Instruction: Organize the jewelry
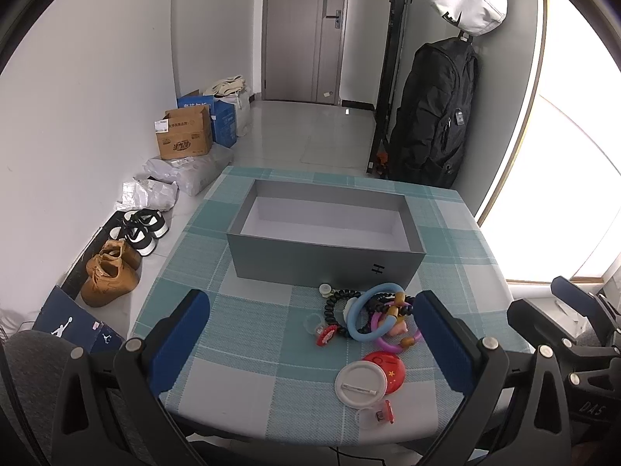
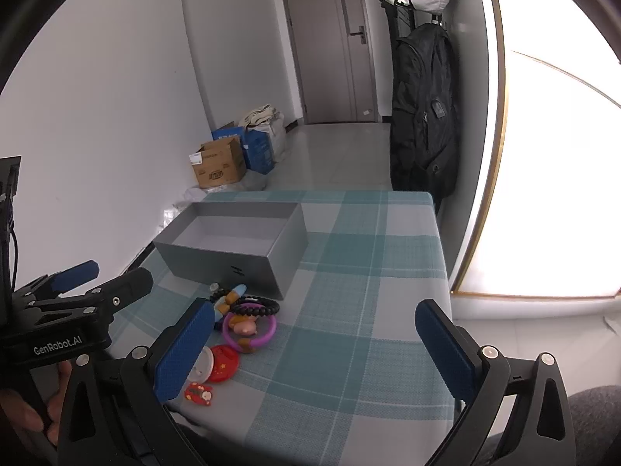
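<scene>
An open, empty grey box (image 1: pixel 326 260) stands on the checked tablecloth (image 1: pixel 248 369); it also shows in the right wrist view (image 2: pixel 229 260). In front of it lies a pile of jewelry: a blue ring (image 1: pixel 363 316), a purple ring (image 1: pixel 388 343) (image 2: pixel 268 334), a black bead bracelet (image 1: pixel 333 306) (image 2: pixel 258 308), a red badge (image 1: pixel 392 371) (image 2: pixel 223 363), a white round lid (image 1: pixel 359 384) and small red charms (image 1: pixel 326 336) (image 2: pixel 198 393). My left gripper (image 1: pixel 310 334) is open and empty above the table's near edge, just before the pile. My right gripper (image 2: pixel 316 349) is open and empty, right of the pile.
The left gripper also shows at the left of the right wrist view (image 2: pixel 77 295). On the floor to the left are shoes (image 1: pixel 112 275), cardboard boxes (image 1: pixel 184 138) and parcels (image 1: pixel 182 173). A black backpack (image 1: pixel 434 112) hangs behind the table. The table's edge runs near both grippers.
</scene>
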`<action>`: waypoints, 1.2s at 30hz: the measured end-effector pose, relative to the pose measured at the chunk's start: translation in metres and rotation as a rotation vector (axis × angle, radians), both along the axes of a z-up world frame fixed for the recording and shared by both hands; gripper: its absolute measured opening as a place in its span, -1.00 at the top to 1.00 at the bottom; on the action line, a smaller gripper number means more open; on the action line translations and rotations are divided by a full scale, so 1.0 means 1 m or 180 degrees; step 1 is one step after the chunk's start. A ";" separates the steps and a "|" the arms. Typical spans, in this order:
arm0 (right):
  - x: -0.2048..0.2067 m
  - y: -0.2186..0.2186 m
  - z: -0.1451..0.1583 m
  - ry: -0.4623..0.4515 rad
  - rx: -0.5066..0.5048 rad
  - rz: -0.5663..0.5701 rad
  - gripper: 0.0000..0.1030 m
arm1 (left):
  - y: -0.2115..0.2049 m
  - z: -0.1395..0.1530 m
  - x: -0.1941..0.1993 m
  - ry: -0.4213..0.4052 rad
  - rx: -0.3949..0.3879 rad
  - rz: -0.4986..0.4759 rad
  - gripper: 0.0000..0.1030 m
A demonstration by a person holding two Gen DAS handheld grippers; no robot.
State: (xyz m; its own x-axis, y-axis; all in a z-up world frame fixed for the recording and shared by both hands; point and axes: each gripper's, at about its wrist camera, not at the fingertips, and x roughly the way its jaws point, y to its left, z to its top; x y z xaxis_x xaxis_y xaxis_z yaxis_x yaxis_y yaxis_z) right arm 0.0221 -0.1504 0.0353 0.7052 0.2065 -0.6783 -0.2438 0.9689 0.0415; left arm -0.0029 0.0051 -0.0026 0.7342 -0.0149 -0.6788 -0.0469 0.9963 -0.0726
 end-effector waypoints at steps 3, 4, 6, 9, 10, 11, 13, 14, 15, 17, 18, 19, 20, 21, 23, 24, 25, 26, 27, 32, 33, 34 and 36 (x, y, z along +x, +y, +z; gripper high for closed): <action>0.000 0.001 0.000 0.0004 -0.0001 0.0013 -1.00 | -0.001 0.000 0.000 0.0010 0.0001 0.0004 -0.98; -0.001 0.001 0.000 0.0003 -0.0003 0.0016 -1.00 | -0.001 0.000 0.000 0.0011 0.0002 0.0008 -0.98; -0.001 0.001 0.000 0.0002 -0.0012 0.0017 -1.00 | -0.001 0.000 0.000 0.0011 0.0003 0.0007 -0.98; -0.001 0.001 0.000 0.0002 -0.0013 0.0018 -1.00 | -0.002 0.000 0.000 0.0006 -0.0001 0.0000 -0.98; -0.001 0.002 0.000 0.0003 -0.0016 0.0018 -1.00 | -0.001 0.000 0.000 0.0013 -0.0002 -0.0003 -0.98; -0.001 0.002 0.000 0.0005 -0.0020 0.0019 -1.00 | -0.001 0.000 0.000 0.0015 -0.0009 -0.0006 -0.98; -0.001 0.002 0.000 0.0005 -0.0025 0.0023 -1.00 | -0.001 0.000 0.000 0.0023 -0.0016 -0.0006 -0.98; -0.001 0.003 0.000 0.0006 -0.0026 0.0027 -1.00 | -0.001 0.000 0.000 0.0026 -0.0022 -0.0002 -0.98; -0.001 0.003 0.000 0.0006 -0.0028 0.0028 -1.00 | 0.000 0.000 0.001 0.0032 -0.0031 -0.0004 -0.98; -0.001 0.004 -0.001 0.0009 -0.0034 0.0035 -1.00 | 0.001 0.000 0.002 0.0052 -0.0047 0.0002 -0.98; -0.001 0.004 -0.001 0.0012 -0.0038 0.0039 -1.00 | 0.001 0.000 0.003 0.0065 -0.0054 0.0003 -0.98; -0.001 0.004 -0.002 0.0015 -0.0039 0.0045 -1.00 | 0.002 -0.001 0.004 0.0080 -0.0067 0.0000 -0.98; -0.001 0.005 -0.002 0.0029 -0.0027 0.0067 -1.00 | 0.003 -0.001 0.005 0.0095 -0.0077 0.0006 -0.98; -0.001 0.005 -0.003 0.0068 0.0005 0.0098 -1.00 | 0.004 -0.001 0.005 0.0100 -0.0073 0.0021 -0.98; 0.001 0.006 -0.005 0.0194 0.0097 0.0172 -1.00 | 0.007 -0.002 0.007 0.0107 -0.0077 0.0052 -0.98; 0.001 0.007 -0.006 0.0232 0.0125 0.0212 -1.00 | 0.009 -0.002 0.008 0.0110 -0.0100 0.0066 -0.98; 0.000 0.008 -0.007 0.0253 0.0135 0.0249 -1.00 | 0.011 -0.002 0.009 0.0120 -0.0129 0.0081 -0.98; 0.000 0.011 -0.008 0.0269 0.0138 0.0287 -1.00 | 0.014 -0.003 0.011 0.0149 -0.0159 0.0105 -0.98; -0.001 0.013 -0.009 0.0292 0.0146 0.0346 -1.00 | 0.016 -0.004 0.012 0.0179 -0.0167 0.0117 -0.98; -0.010 0.036 -0.018 0.0419 0.0054 0.0705 -0.99 | 0.025 -0.012 0.020 0.0358 -0.0212 0.0186 -0.98; -0.012 0.041 -0.020 0.0455 0.0034 0.0787 -0.95 | 0.028 -0.013 0.021 0.0383 -0.0228 0.0206 -0.98; -0.014 0.046 -0.023 0.0490 0.0014 0.0852 -0.92 | 0.029 -0.015 0.023 0.0414 -0.0237 0.0219 -0.98; -0.021 0.057 -0.031 0.0617 -0.0032 0.0990 -0.88 | 0.031 -0.016 0.026 0.0463 -0.0247 0.0224 -0.98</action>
